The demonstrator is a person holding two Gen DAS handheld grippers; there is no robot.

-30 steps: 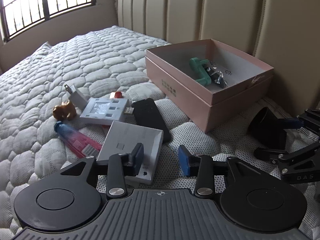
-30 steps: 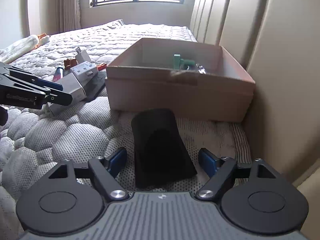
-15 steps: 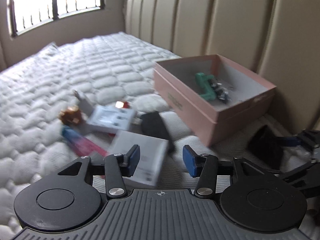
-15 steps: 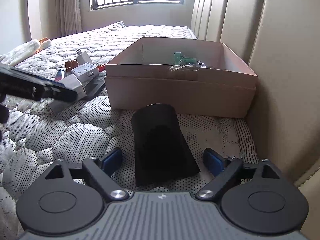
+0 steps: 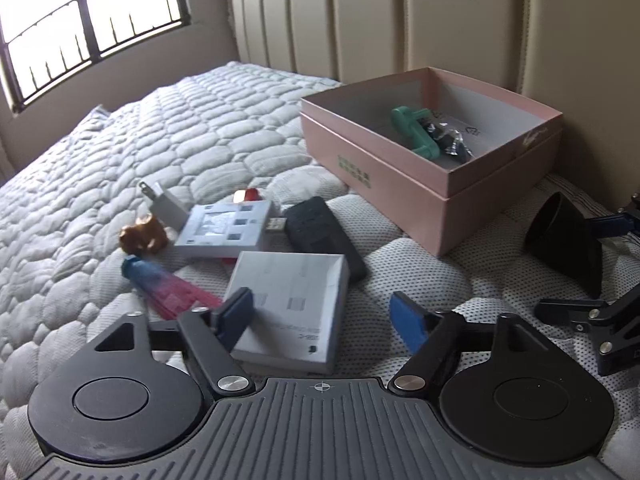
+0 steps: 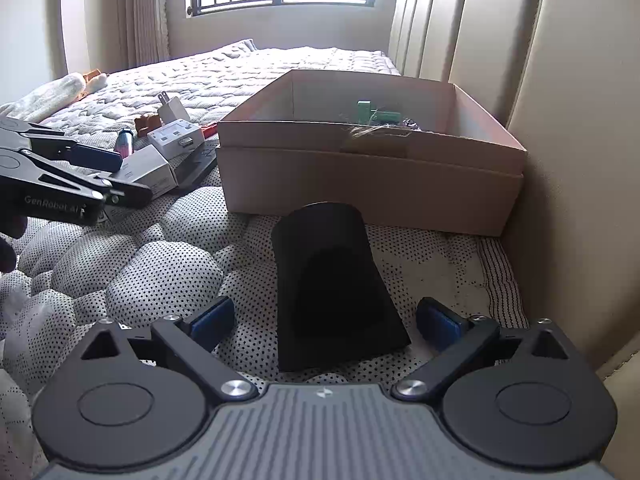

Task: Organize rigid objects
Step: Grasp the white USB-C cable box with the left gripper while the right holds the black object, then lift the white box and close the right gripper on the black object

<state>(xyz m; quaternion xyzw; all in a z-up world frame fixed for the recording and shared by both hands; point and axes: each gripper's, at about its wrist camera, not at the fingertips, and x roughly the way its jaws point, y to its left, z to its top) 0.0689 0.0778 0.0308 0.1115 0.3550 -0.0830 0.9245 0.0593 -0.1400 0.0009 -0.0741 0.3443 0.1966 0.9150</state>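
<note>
A pink open box (image 5: 448,184) (image 6: 372,176) sits against the headboard, with a green plastic piece (image 5: 416,132) (image 6: 374,111) and a small black item inside. My left gripper (image 5: 324,314) hovers over a flat white box (image 5: 296,304); its jaws are opening, pads clear of the box. A black cone-shaped object (image 6: 328,280) (image 5: 568,236) lies on the mattress between the fingers of my right gripper (image 6: 326,322), whose jaws are opening, pads apart from it. Beyond lie a white power strip (image 5: 224,232), a black slab (image 5: 324,236), a brown figurine (image 5: 142,236), a red-and-blue tube (image 5: 164,284) and a white plug adapter (image 5: 164,204).
The quilted mattress (image 5: 160,128) stretches to a barred window (image 5: 80,20). The padded headboard (image 5: 460,20) rises right behind the pink box and close on my right gripper's right side. A rolled cloth (image 6: 52,92) lies far left in the right wrist view.
Both grippers' jaws have spread wider. The left gripper's view has shifted slightly, with the flat white box still under its fingers. The right gripper stays over the black cone.
</note>
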